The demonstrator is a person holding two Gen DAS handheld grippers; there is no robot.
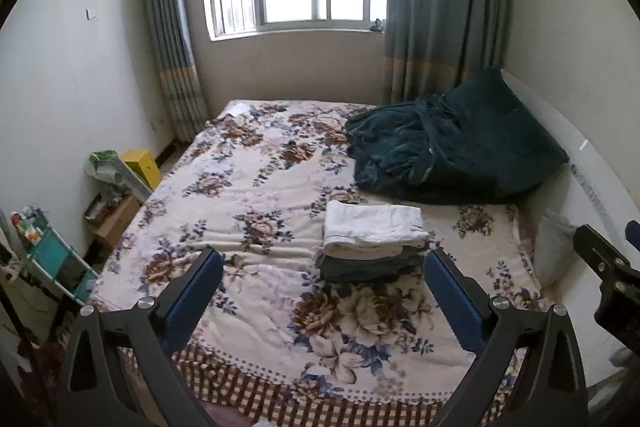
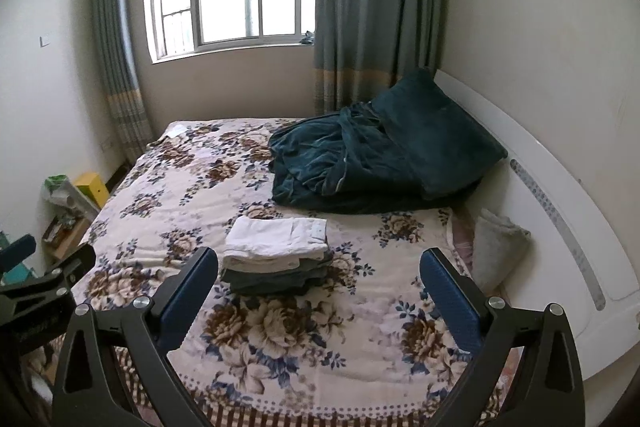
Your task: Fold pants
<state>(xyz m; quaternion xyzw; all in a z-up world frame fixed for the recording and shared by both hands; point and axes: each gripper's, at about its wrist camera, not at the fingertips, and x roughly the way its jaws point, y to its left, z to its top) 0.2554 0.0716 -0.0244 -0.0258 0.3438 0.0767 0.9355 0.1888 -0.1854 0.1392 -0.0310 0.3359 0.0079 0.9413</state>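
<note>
- Left gripper (image 1: 324,269): jaws spread wide, nothing between them, held above the near part of the bed (image 1: 256,195). No contact with any cloth.
- Far left of the room, by the wall: a small shelf unit (image 1: 60,259) and a yellow box (image 1: 142,163) on the floor. Not involved.
- Centre-left of the bed: bare floral blanket, no loose garment lying on it in either view.
- Centre: stack of folded pants (image 1: 372,243), white pair (image 2: 276,239) on top, darker grey pairs beneath. Edges roughly flush; stack sits flat on the blanket, ahead of both grippers and touched by neither.
- Right gripper (image 2: 318,269): likewise released, fingers wide apart and empty, hovering short of the stack.
- Behind and right of the stack: dark teal bedding (image 2: 372,163) heaped against the headboard (image 2: 560,195), well apart from the pants.
- Right edge: a grey folded cloth (image 2: 498,247) wedged beside the headboard; cannot tell whether it is a garment.
- Judgement: folding looks finished. No unfolded pants visible; at most, withdrawal or a tidy of the stack remains.
</note>
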